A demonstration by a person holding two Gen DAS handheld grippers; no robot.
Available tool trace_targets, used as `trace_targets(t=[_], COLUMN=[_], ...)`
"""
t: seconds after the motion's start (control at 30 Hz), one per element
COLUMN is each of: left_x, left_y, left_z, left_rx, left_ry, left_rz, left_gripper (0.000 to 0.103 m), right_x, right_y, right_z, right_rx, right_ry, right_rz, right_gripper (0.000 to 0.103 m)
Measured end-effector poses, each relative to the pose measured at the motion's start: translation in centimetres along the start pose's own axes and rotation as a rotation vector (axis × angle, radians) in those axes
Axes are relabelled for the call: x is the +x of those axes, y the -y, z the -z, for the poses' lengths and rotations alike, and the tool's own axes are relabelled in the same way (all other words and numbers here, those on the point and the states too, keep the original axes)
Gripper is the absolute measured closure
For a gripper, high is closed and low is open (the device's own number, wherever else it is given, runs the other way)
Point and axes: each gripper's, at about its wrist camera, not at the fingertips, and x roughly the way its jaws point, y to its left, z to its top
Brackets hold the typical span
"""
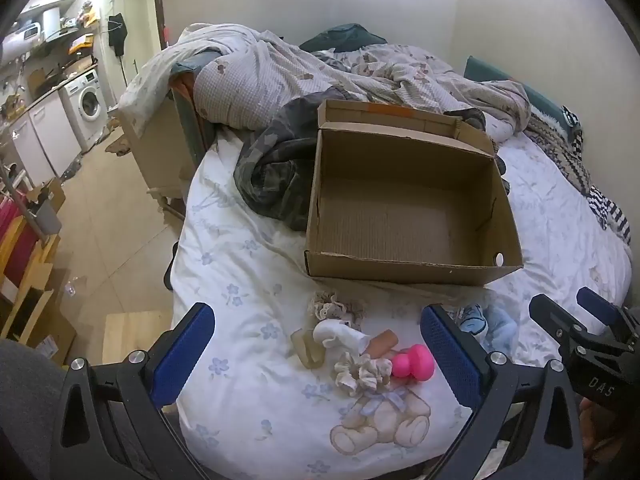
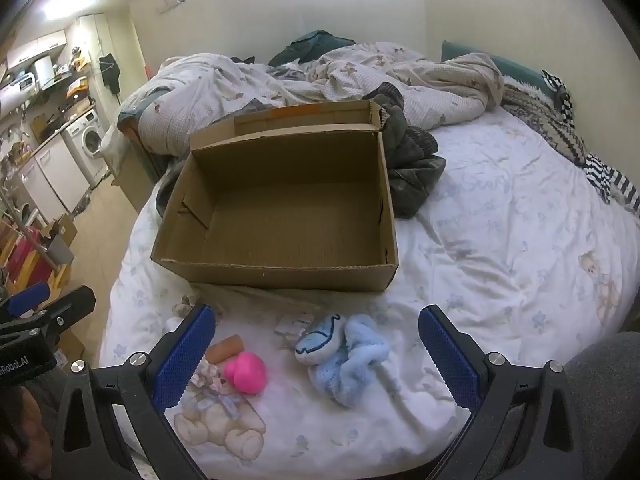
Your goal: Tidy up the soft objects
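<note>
An open cardboard box point(image 1: 412, 268) stands empty on the bed; it also shows in the right wrist view point(image 2: 276, 272). In front of it lie a pink squishy toy point(image 1: 412, 362), a cream scrunchie point(image 1: 362, 372), a white sock point(image 1: 340, 336), a tan roll point(image 1: 382, 342) and a lacy piece point(image 1: 334, 306). A blue fluffy plush point(image 2: 344, 356) lies to their right. My left gripper point(image 1: 316, 360) is open above the small pile. My right gripper point(image 2: 316, 360) is open above the blue plush, with the pink toy point(image 2: 246, 372) near its left finger.
A rumpled duvet point(image 1: 280, 76) and dark camouflage clothes point(image 1: 272, 172) lie behind the box. Striped fabric point(image 2: 608, 184) sits at the bed's right edge. The bed's left edge drops to a tiled floor point(image 1: 104, 220) with a washing machine point(image 1: 90, 106) beyond.
</note>
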Motion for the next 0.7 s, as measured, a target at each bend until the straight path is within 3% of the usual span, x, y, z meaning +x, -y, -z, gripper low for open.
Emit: trace_targets(t=[0.7], left_x=[0.1], left_y=[-0.09], left_z=[-0.01], left_rx=[-0.004], left_ry=[-0.001], left_rz=[-0.001], left_gripper=[0.0], right_x=[0.06], right_y=[0.05], right_z=[-0.07], right_rx=[-0.001], right_ry=[-0.005], right_rz=[0.001], right_gripper=[0.0])
